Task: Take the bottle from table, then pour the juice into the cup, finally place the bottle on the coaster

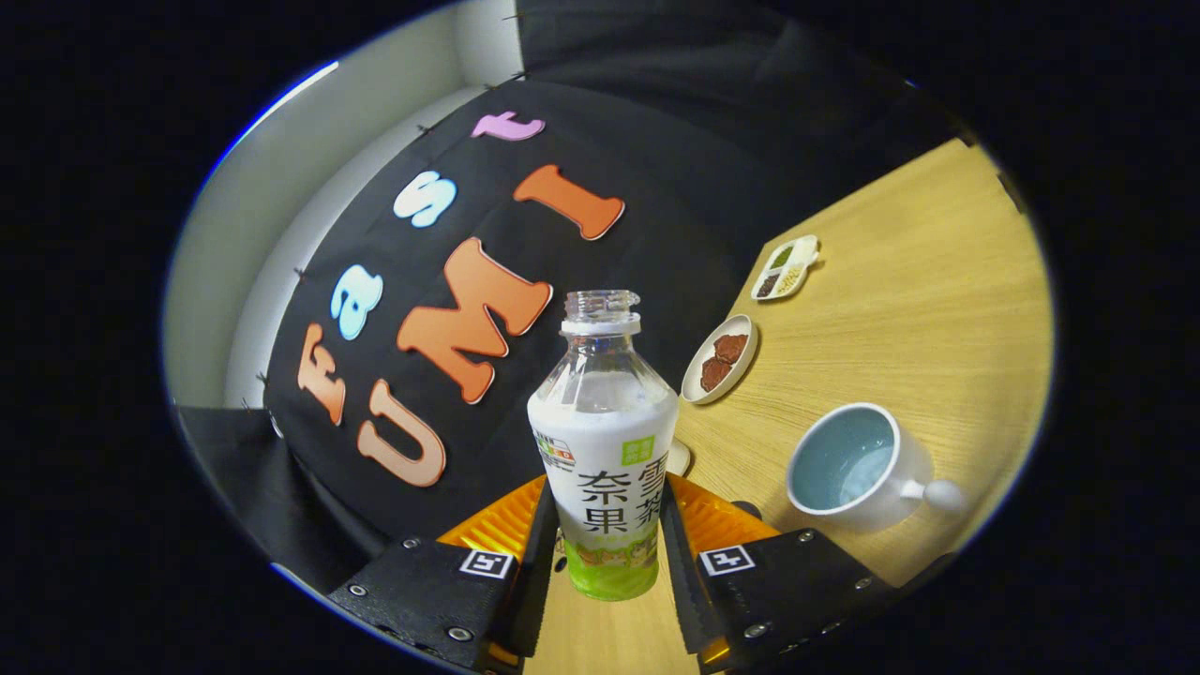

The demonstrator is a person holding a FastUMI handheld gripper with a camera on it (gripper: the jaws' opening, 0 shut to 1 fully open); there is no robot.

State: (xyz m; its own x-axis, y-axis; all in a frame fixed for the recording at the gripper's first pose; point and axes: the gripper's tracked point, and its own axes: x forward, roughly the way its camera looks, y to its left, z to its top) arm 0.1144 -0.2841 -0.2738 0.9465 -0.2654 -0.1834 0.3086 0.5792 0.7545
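Gripper view: the gripper point(605, 553) has its two fingers closed in on the lower body of a juice bottle point(605, 450), one finger point(536, 562) pressing each side of the labelled part, so the bottle sits squarely between them and is clamped there. The bottle stands upright along the fingers, with its green base at the level of the finger roots and its clear shoulder and neck rising beyond the tips. It is uncapped; the threaded mouth is open. A white drink fills the body up to about the shoulder, and the clear part above looks empty.

The whole scene is tilted, so the wooden table point(900, 309) slants up to the right of the bottle. On it, to the right of the fingers and near them, stands a white cup point(858, 469) with a pale blue inside and a knob-like handle; some pale liquid seems to lie in its bottom. Further off, beyond the cup, a small oval dish point(720, 358) holds brown pieces, and beyond that lies a divided dish point(786, 268) with small portions of grains or seeds. Just behind the bottle's right side, a small white round edge point(679, 457) shows on the table; what it is cannot be told.
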